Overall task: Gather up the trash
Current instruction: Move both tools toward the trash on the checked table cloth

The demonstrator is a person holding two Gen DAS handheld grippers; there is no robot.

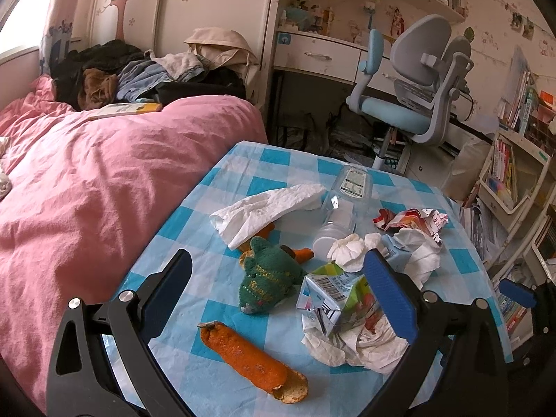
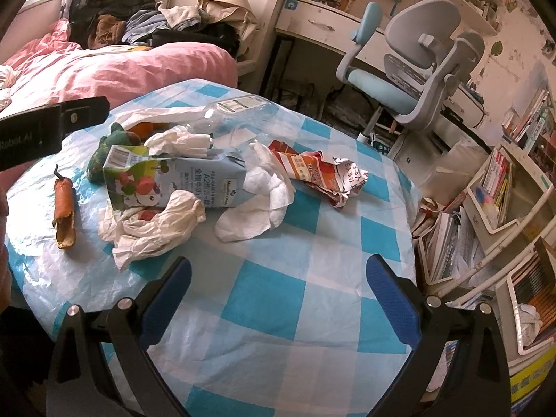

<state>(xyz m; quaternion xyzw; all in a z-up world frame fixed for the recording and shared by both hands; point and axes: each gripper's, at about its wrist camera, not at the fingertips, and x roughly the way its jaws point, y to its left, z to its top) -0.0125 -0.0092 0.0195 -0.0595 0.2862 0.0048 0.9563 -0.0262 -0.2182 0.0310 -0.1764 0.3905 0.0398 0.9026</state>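
Left gripper jaws apart over orange peel; right gripper jaws apart, empty, above bare checked tablecloth. Crushed milk carton, tissues and clear bottle lie far-left on it.

Black tongs, blue pads
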